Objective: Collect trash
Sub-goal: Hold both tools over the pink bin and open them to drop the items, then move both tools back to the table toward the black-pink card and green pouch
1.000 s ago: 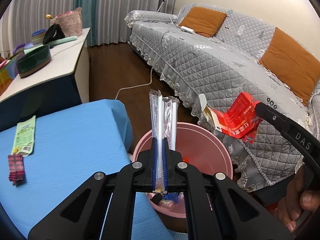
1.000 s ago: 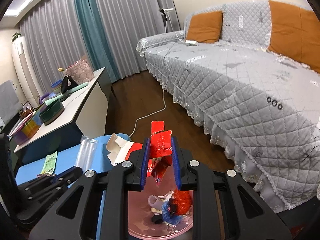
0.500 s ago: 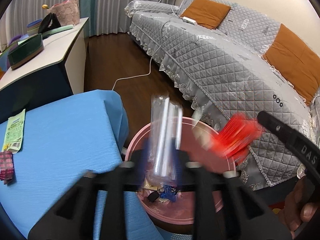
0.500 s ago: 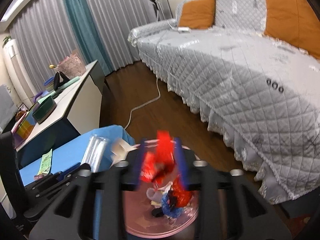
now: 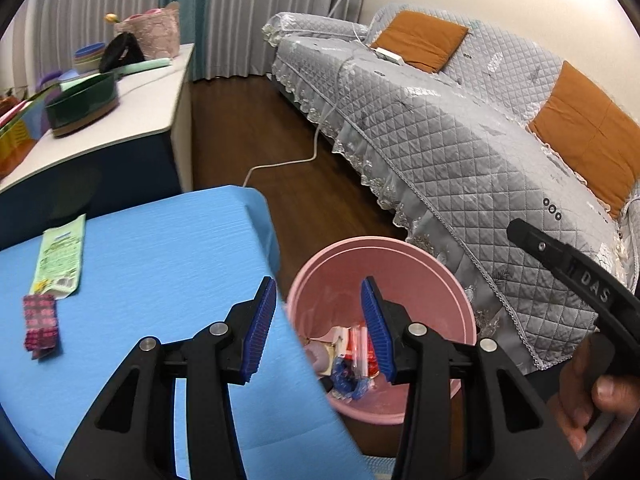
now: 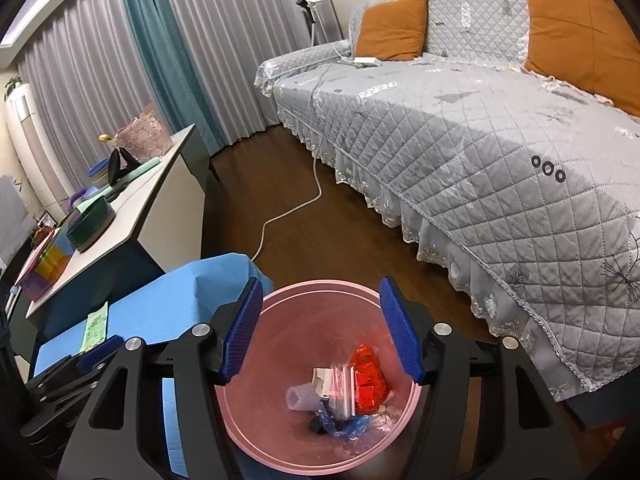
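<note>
The pink bin (image 6: 316, 292) looks like smooth plastic with a soft sheen. Inside it lie crinkled glossy wrappers (image 6: 366, 372) and clear film. The blue tablecloth (image 5: 160, 264) is matt with a fine ribbed weave. The sofa cover (image 5: 440, 152) is quilted grey cloth edged with lace; its orange cushions (image 5: 420, 40) are matt fabric. The floor (image 6: 304, 240) is dark polished wood. The gripper pads (image 5: 260, 328) are ridged blue rubber on matt black plastic arms with shiny metal rivets.
</note>
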### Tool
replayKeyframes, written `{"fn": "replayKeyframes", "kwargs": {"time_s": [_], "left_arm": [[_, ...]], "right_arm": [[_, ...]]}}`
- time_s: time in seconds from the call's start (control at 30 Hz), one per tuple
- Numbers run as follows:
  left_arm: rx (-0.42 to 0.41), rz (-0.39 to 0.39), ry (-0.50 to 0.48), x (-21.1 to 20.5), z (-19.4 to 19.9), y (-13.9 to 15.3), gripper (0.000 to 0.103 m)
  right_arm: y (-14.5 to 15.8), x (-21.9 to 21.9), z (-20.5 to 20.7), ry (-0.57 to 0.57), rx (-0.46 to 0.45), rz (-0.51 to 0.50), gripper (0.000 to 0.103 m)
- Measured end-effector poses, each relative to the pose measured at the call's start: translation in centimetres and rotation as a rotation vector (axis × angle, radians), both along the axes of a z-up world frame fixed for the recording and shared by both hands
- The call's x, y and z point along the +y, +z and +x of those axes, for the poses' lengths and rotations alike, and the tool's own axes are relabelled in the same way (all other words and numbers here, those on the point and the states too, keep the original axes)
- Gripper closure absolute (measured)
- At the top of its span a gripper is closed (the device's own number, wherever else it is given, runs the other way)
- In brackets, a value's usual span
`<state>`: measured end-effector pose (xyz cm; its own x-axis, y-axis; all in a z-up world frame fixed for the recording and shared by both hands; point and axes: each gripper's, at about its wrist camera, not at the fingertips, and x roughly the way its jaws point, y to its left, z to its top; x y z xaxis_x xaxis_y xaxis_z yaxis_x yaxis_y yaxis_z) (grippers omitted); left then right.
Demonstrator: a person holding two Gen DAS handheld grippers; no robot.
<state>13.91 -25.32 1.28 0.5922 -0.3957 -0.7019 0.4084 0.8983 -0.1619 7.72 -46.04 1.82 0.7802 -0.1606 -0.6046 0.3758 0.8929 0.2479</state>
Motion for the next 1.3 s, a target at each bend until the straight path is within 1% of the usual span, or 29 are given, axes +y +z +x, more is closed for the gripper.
{"fn": "replayKeyframes", "kwargs": {"time_s": [0.17,0.37,0.53,0.63,0.8,0.87,0.97,1.0,1.07,1.1,1.3], "left_arm": [[-0.017,-0.001,0.04,3.7,-0.7,1.0,0.06],[-0.051,0.005,0.096,9.1,-1.0,2.6,0.06],[-0.08,0.032,0.133,13.2,-0.6,3.5,0.06],[-0.095,0.052,0.168,16.0,-0.2,3.6,0.06],[-0.095,0.063,0.278,21.2,1.0,1.9,0.06],[-0.065,0.048,0.335,23.1,1.6,0.4,0.06],[-0.019,0.058,0.396,24.4,2.4,-1.9,0.055],[-0.001,0.054,0.412,24.8,2.8,-2.6,0.049],[0.023,0.041,0.431,25.3,3.5,-3.8,0.039],[0.026,0.044,0.437,25.3,3.7,-4.2,0.037],[0.067,0.068,0.436,25.2,5.1,-6.8,0.033]], "right_arm": [[0.8,1.6,-0.2,0.021,-0.022,-0.018,0.041],[1.3,4.1,-0.3,0.062,-0.043,-0.04,0.041],[1.6,6.7,0.0,0.111,-0.048,-0.074,0.041],[1.7,8.0,0.2,0.133,-0.052,-0.085,0.041],[1.6,10.1,0.7,0.171,-0.045,-0.106,0.041],[1.7,10.8,0.9,0.186,-0.044,-0.119,0.041],[1.6,11.8,1.2,0.207,-0.039,-0.134,0.041],[1.6,12.2,1.4,0.214,-0.037,-0.138,0.041],[1.5,12.8,1.7,0.226,-0.032,-0.148,0.041],[1.4,13.0,1.8,0.229,-0.031,-0.151,0.041],[0.9,14.6,2.7,0.262,-0.012,-0.167,0.041]]}}
